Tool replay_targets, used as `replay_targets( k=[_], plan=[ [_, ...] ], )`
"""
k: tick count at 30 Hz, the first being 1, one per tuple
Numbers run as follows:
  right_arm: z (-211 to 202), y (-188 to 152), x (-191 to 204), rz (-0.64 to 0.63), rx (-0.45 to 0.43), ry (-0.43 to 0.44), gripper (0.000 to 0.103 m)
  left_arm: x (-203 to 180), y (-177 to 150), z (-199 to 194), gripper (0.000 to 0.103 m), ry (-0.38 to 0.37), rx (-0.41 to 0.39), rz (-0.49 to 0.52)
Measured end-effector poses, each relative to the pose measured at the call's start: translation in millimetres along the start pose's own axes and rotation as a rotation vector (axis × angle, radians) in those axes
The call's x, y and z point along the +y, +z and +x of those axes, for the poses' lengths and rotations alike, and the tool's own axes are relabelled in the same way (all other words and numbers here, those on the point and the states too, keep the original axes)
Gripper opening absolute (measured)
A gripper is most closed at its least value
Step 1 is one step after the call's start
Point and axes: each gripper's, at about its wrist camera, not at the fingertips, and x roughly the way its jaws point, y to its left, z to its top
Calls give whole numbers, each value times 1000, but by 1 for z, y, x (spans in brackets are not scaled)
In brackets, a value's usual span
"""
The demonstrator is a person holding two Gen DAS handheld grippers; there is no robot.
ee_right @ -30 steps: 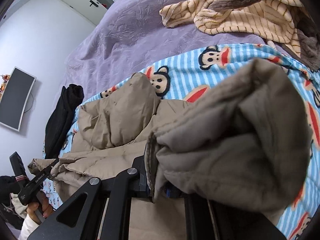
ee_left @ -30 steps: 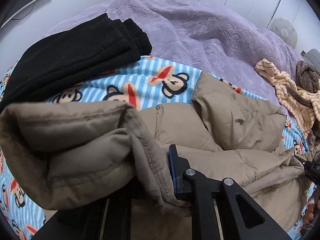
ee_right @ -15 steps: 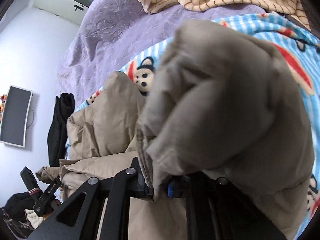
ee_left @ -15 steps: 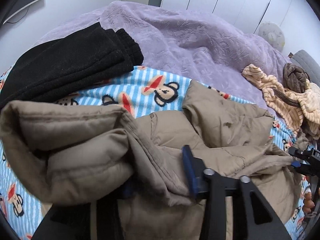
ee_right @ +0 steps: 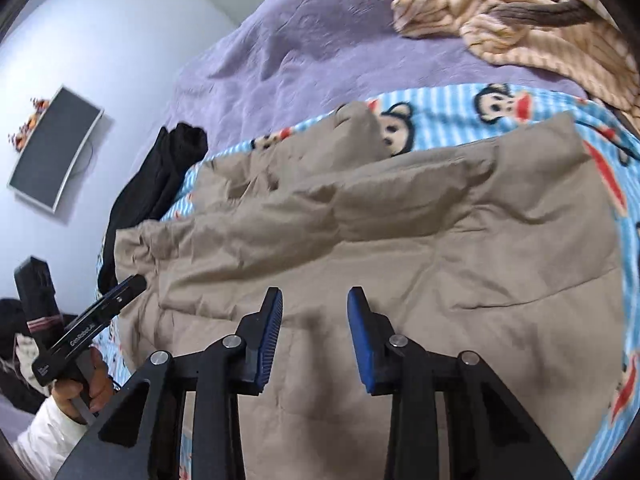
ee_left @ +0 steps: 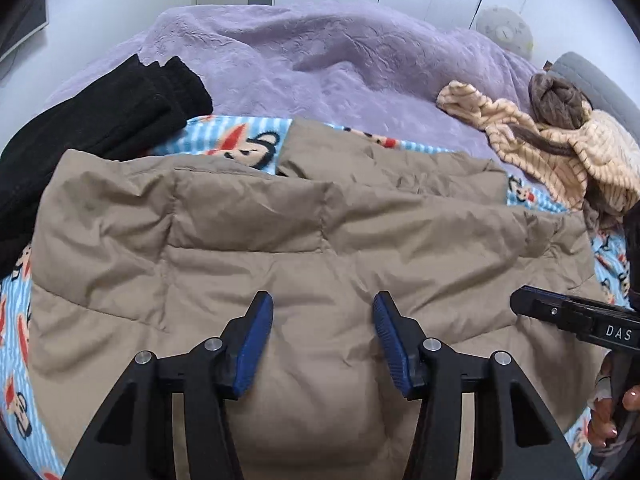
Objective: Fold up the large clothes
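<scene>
A tan padded jacket (ee_left: 280, 232) lies folded over on itself on the bed, its near half smooth and its far edge rumpled. My left gripper (ee_left: 323, 304) hovers just above the jacket's near part. Its jaws stand apart and are closing, with nothing between the blue pads (ee_left: 256, 344). My right gripper (ee_right: 315, 296) hangs over the same jacket (ee_right: 400, 220). Its jaws are opening and there is no cloth between them. Each view shows the other tool at its side, held by a hand (ee_right: 80, 392).
The jacket rests on a blue striped monkey-print blanket (ee_left: 240, 144) over a purple bedspread (ee_left: 340, 60). A folded black garment (ee_left: 100, 128) lies at the left. A beige striped garment (ee_left: 560, 152) is heaped at the right. A monitor (ee_right: 56, 148) hangs on the wall.
Both grippers let go of the jacket's bunched edge, which has dropped flat over the rest of the jacket. Both jaws opened and the tools drew back toward the near side.
</scene>
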Motion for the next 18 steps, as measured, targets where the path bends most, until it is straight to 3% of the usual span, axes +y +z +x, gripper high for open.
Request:
replay_targets(
  k=[2,7,9,11,13,15,18],
  plan=[
    [26,-3,11,-53,21,-26,35,-6,0,15,55,35,-9,2],
    [60,-3,7,-87,12,-94,31,9,15,32,55,29,7,-45],
    [68,5,-3,-50,19,-85,21,19,22,27,55,47,-2,-37],
    [64,13,-14,-24,27,-75,14,34,28,20,55,119,-26,-29],
    [53,22,-27,-9,16,-98,13,62,30,15,55,172,-38,-49],
    [37,31,-42,-3,-15,-178,13,91,28,17,55,172,-20,-95],
    [13,37,-83,72,-40,-264,13,102,24,26,55,180,-12,-90]
  ],
)
